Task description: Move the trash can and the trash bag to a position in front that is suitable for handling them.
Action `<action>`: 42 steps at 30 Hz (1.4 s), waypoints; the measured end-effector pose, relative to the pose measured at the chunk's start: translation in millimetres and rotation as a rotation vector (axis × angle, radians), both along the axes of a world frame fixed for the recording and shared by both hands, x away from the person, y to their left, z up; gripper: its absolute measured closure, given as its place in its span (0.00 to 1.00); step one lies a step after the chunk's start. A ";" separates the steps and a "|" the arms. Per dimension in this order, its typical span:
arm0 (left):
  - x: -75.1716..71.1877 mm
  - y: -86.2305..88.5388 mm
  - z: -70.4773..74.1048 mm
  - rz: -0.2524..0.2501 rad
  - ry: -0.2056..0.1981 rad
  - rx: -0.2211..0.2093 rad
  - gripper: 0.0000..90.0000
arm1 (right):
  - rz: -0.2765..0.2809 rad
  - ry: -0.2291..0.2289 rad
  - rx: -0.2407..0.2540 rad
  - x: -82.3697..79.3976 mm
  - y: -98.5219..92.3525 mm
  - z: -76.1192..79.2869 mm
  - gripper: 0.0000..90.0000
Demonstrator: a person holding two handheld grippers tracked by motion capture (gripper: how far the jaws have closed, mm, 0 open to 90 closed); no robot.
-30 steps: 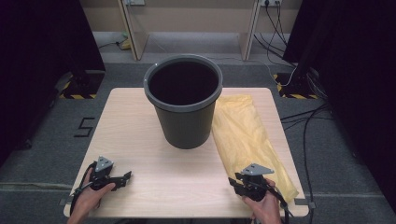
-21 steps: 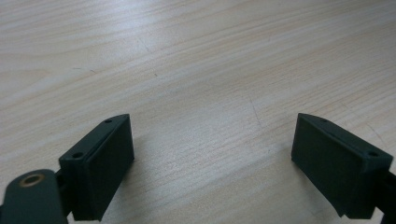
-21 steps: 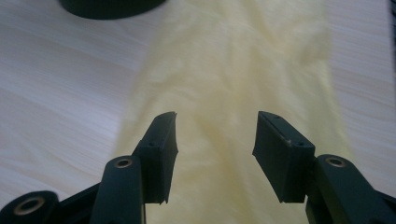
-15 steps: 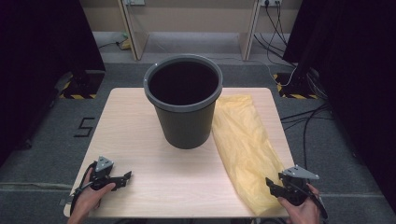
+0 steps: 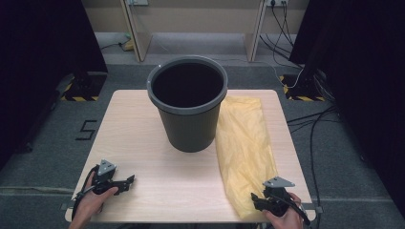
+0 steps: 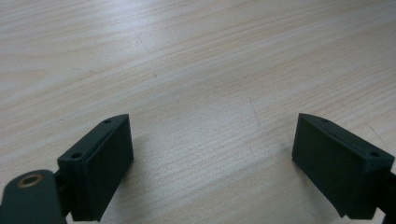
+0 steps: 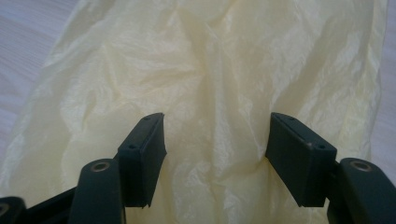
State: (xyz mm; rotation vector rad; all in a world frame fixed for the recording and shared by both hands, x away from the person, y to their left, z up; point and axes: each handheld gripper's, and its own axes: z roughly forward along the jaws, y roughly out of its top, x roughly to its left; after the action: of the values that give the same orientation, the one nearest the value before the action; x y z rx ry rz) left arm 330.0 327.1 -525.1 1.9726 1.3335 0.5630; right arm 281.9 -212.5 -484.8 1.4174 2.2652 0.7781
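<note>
Yellow plastic, thin and crumpled, makes up the bag (image 5: 243,148), which is laid flat along the right part of the table (image 5: 138,124), from about 1 o'clock down to 5 o'clock of the table's middle. Its near end is reached by the right gripper (image 5: 258,202), seen at 5 o'clock in the high view. In the right gripper view the bag (image 7: 210,84) is spread under and between the two black jaws, which have just been opening; they are parted now and the film is not pinched by them, though a fold seems to be touched by the right jaw. Just beside the bag, at its 9 o'clock, the bin (image 5: 187,102) is placed upright, dark grey, with its round mouth open; the bag's left edge is hidden behind the bin's wall. At 7 o'clock of the table the left gripper (image 5: 125,181) is held by a hand (image 5: 88,205), well apart from the bag. Its jaws are released wide over bare wood (image 6: 196,70), and nothing is grasped between them.
</note>
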 end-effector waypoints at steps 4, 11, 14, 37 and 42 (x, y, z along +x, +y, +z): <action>0.0 0.1 0.0 0.000 0.000 0.000 0.13 | 0.024 -0.062 0.040 2.4 3.3 23.4 0.40; 0.0 0.0 0.0 0.000 0.000 0.000 0.13 | 0.029 -0.093 0.037 31.6 -4.7 44.0 0.33; 0.0 0.0 0.0 0.000 0.000 0.000 0.13 | 0.071 -0.050 0.022 44.7 7.6 27.4 0.28; 0.0 0.0 0.0 0.000 0.000 -0.001 0.13 | 0.019 -0.023 0.010 113.8 16.5 -18.9 0.31; 0.1 0.1 0.0 -0.001 0.000 0.000 0.13 | 0.048 -0.026 0.001 121.1 12.7 -18.4 0.31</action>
State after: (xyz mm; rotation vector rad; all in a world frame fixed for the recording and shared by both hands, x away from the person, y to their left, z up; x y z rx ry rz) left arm 330.1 327.1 -525.1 1.9734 1.3323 0.5625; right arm 403.0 -199.8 -503.2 1.3508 2.2871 0.8075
